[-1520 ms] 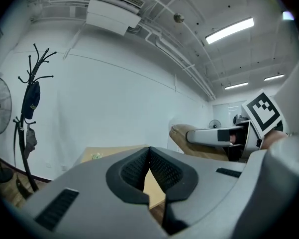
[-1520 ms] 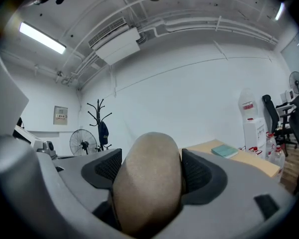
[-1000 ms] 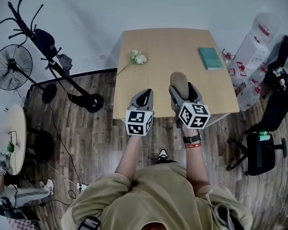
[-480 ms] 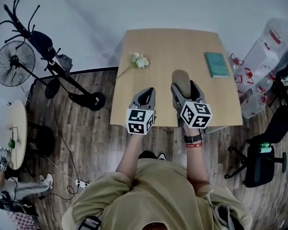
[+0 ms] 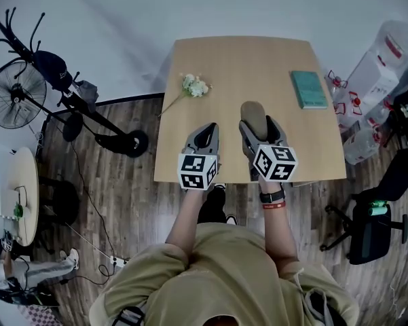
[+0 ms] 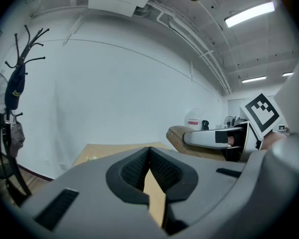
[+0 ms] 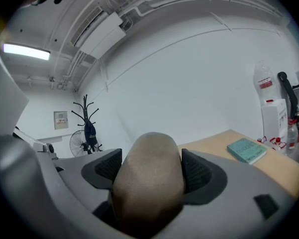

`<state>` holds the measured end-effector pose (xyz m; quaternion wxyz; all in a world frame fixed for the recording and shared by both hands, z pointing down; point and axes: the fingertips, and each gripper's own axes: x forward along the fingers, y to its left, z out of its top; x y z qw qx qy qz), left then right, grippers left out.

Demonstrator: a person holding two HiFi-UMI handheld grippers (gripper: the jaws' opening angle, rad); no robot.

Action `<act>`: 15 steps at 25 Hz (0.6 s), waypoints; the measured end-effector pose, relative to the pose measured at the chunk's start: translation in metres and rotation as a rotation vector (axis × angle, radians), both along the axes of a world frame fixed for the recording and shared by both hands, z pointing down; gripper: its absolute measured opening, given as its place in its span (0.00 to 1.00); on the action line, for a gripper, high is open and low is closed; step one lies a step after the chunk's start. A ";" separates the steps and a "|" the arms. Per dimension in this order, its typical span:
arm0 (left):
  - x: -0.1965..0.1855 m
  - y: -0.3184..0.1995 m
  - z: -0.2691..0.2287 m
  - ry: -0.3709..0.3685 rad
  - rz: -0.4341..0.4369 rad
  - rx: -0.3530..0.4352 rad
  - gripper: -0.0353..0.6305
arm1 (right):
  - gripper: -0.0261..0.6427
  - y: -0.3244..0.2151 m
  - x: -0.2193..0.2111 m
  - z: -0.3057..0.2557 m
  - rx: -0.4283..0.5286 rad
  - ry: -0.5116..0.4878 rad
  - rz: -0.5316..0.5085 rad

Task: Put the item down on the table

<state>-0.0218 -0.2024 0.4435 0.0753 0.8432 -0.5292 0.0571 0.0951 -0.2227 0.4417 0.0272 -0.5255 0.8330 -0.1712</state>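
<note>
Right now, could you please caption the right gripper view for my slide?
Right gripper shut on a brown oval item; teal book on the table beyond.

Left hand-held gripper (image 5: pixel 204 133) shut, right one (image 5: pixel 257 126) clamped

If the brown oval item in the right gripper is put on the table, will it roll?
The brown oval item may rock a little: its end looks rounded and smooth. It seems stiff, jutting past the right gripper without drooping. The table looks flat, so it should probably settle.
</note>
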 end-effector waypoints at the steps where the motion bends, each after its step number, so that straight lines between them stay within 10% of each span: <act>1: 0.001 -0.007 0.003 0.001 0.004 -0.001 0.09 | 0.62 -0.006 0.000 0.003 -0.004 0.003 0.002; 15: 0.002 -0.117 0.032 -0.010 0.079 -0.047 0.09 | 0.62 -0.111 -0.005 0.035 -0.079 0.045 0.034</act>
